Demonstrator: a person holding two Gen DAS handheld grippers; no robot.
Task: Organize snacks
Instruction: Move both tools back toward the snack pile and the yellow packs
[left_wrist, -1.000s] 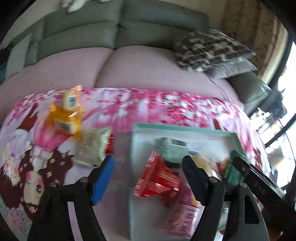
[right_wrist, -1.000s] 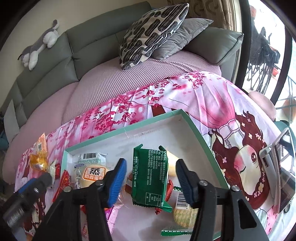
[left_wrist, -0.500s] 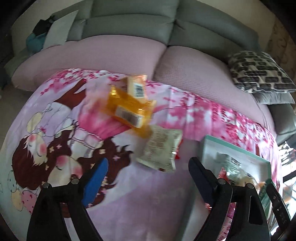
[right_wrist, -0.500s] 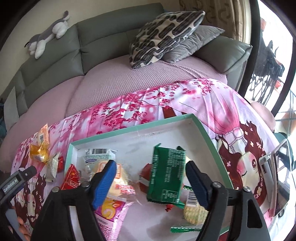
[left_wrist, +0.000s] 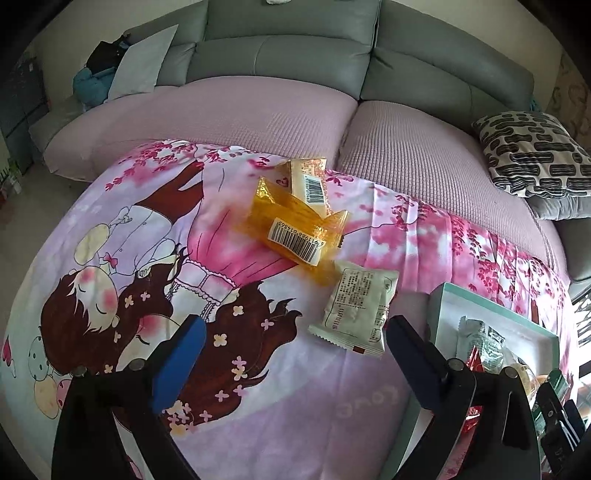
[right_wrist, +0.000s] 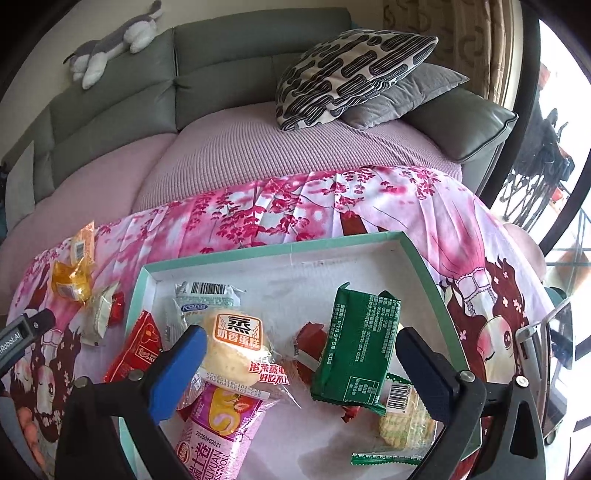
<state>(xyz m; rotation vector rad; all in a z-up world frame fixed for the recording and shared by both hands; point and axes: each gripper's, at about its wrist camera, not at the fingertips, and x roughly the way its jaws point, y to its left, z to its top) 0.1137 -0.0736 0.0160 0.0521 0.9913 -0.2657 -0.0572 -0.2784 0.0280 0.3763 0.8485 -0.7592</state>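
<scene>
swinging away from the teal-rimmed tray (left_wrist: 491, 311), the left gripper (left_wrist: 291, 354) now looks down on the printed pink cloth (left_wrist: 147, 221) where a second ago it hung over the red packet (right_wrist: 135, 349) inside the tray; its jaws have just been opening and now stand spread wide with nothing between them, only cloth below. ahead of it lie the loose snacks: a pale cream packet (left_wrist: 356, 308) just past the right finger, touching an orange wrapper (left_wrist: 295, 230) that lies over a second orange packet (left_wrist: 308, 181). the right gripper (right_wrist: 301, 363) has also just been opening, and the green packet (right_wrist: 356, 354) it was over a second ago now lies free in the tray, leaning on the other snacks, the jaws well clear on either side and holding nothing. also in the tray are a steamed cake bun (right_wrist: 236, 343), a pink roll bag (right_wrist: 218, 432) and a yellowish cracker pack (right_wrist: 402, 417). to my eye, both hands have finished a drop, and the left is lining up on the cream packet as the next piece to bring across; three or so packets remain outside the tray.
</scene>
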